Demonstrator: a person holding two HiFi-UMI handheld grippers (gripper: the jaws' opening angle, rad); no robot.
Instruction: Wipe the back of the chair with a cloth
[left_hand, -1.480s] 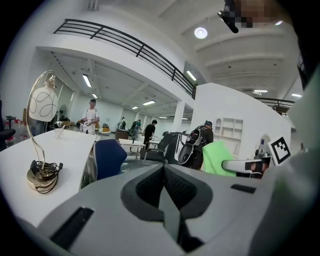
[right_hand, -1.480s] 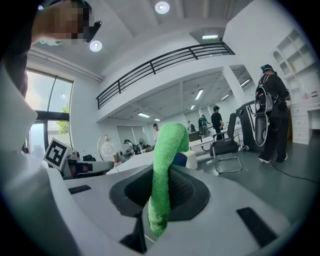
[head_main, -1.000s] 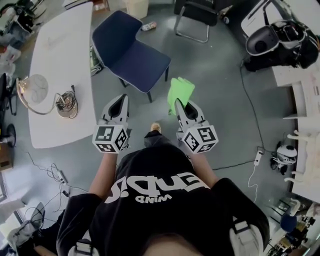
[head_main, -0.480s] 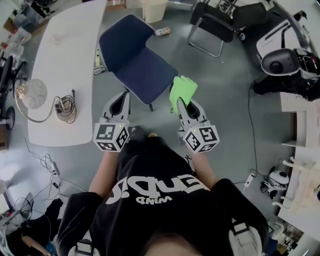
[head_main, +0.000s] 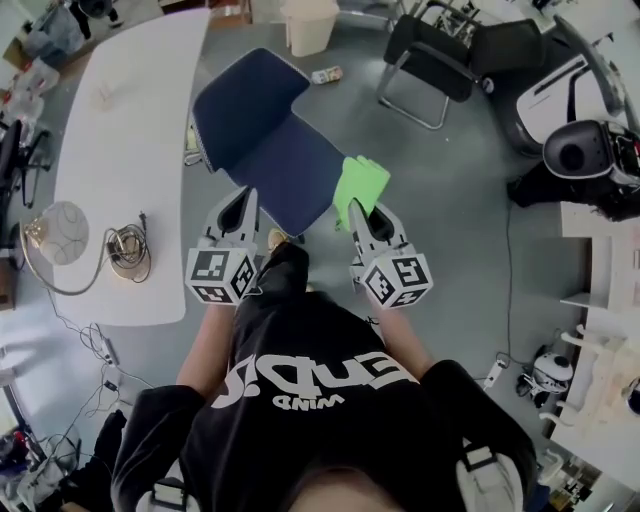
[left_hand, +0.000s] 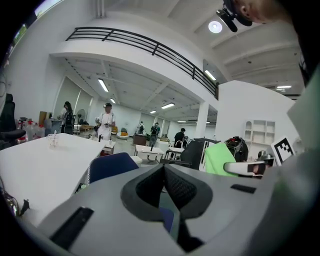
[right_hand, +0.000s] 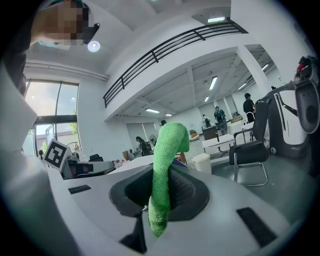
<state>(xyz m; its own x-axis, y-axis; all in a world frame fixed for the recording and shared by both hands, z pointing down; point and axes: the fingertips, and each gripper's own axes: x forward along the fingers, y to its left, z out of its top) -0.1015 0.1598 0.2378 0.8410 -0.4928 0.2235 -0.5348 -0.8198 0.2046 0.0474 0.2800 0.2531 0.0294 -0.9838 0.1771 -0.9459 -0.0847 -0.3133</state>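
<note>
A dark blue chair (head_main: 262, 140) stands on the grey floor just ahead of me, its back at the far upper left; part of it also shows in the left gripper view as the chair (left_hand: 111, 166). My right gripper (head_main: 356, 212) is shut on a bright green cloth (head_main: 359, 185), which hangs over the seat's near right edge. In the right gripper view the cloth (right_hand: 166, 167) stands up between the jaws. My left gripper (head_main: 238, 203) is shut and holds nothing, at the seat's near left edge.
A long white table (head_main: 120, 150) with a cable coil and a lamp runs along the left. A black chair (head_main: 440, 55) and a cream bin (head_main: 306, 24) stand beyond. Machines and shelves crowd the right side. Cables lie on the floor at the lower left.
I have walked closer to the blue chair; it now sits right at both gripper tips. The grippers keep their pose, and the cloth stays held.
</note>
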